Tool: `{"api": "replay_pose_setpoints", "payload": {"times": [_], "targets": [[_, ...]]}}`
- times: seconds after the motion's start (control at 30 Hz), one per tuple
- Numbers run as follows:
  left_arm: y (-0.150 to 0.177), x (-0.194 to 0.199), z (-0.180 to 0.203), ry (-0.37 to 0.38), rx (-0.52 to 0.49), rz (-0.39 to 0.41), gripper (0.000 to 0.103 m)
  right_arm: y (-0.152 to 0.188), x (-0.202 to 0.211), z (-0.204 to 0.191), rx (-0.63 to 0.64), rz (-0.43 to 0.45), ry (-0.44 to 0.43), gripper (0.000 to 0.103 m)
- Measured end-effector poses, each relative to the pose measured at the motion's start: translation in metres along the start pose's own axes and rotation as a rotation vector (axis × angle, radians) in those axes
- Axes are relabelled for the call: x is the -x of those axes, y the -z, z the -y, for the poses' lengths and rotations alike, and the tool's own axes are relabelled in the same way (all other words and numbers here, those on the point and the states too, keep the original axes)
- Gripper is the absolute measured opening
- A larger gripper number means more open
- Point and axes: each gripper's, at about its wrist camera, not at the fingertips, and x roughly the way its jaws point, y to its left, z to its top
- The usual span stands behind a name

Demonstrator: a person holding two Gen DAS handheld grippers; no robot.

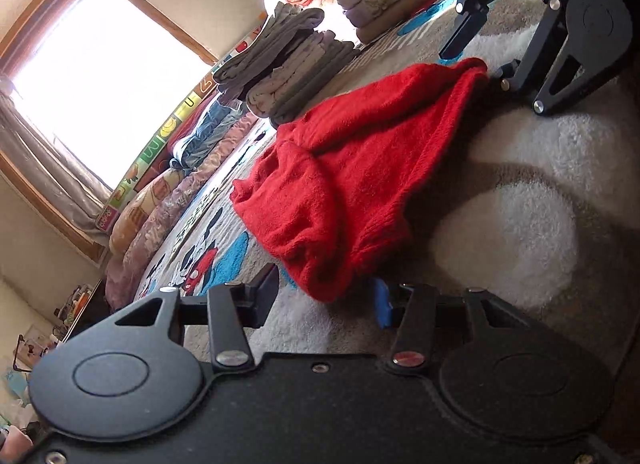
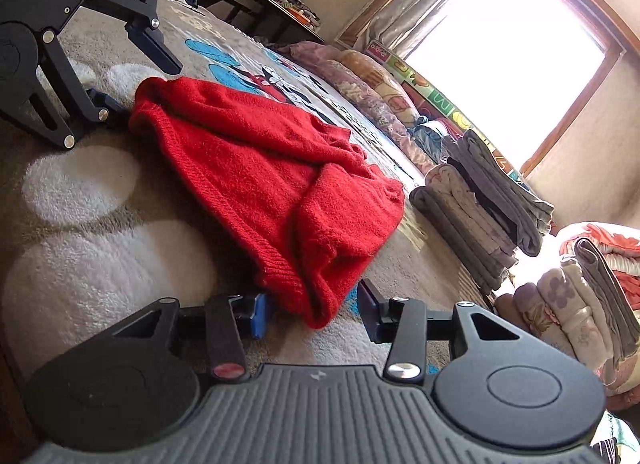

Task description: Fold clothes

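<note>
1 red sweater [image 1: 360, 168] lies crumpled on the carpet [image 1: 520, 224] between the 2 tongs. Left tongs [image 1: 324, 304] and right tongs [image 2: 316, 312] each gape wide around a hem corner, gripping nothing. Beyond them stand 2 folded stacks [image 2: 480, 216].

The left gripper [image 1: 324, 298] is matte black throughout: a flat, finely speckled body, two round hubs with a raised ring on each, and wedge-shaped arms with triangular cut-outs. Flat black links run forward to the fingers [image 1: 262, 298], fastened by silver screws, one of them tinted red. One finger carries a blue pad. The right gripper [image 2: 312, 310] has the same black hubs, links and cut-out arms, but its body is grey and ribbed with lengthwise ridges, with a small pale mark near the front edge. It too has silver screws, a red one, and a blue finger pad.
</note>
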Motion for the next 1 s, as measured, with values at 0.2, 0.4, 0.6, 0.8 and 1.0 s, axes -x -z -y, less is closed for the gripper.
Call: {"api": "replay_pose_setpoints", "payload": {"times": [0.2,0.4,0.6,0.8,1.0], "targets": [[-0.006,-0.004,0.005,0.001,0.043,-0.016,0.021,-0.002,-0.005,0.006,-0.064,-0.002,-0.052,0.024],[-0.012,0.004,0.012,-0.014,0.018,-0.036,0.011,-0.005,0.005,0.01,-0.105,-0.007,-0.09,0.017],[-0.006,0.044,0.019,0.043,-0.03,-0.049,0.011,-0.005,0.047,0.007,-0.08,0.006,-0.162,0.017],[-0.011,0.085,0.005,0.132,0.063,-0.035,0.011,-0.007,0.102,0.011,-0.106,0.06,-0.201,0.017],[-0.029,0.089,-0.035,0.158,0.232,0.033,0.012,-0.023,0.11,0.039,-0.18,0.123,-0.154,0.017]]}}
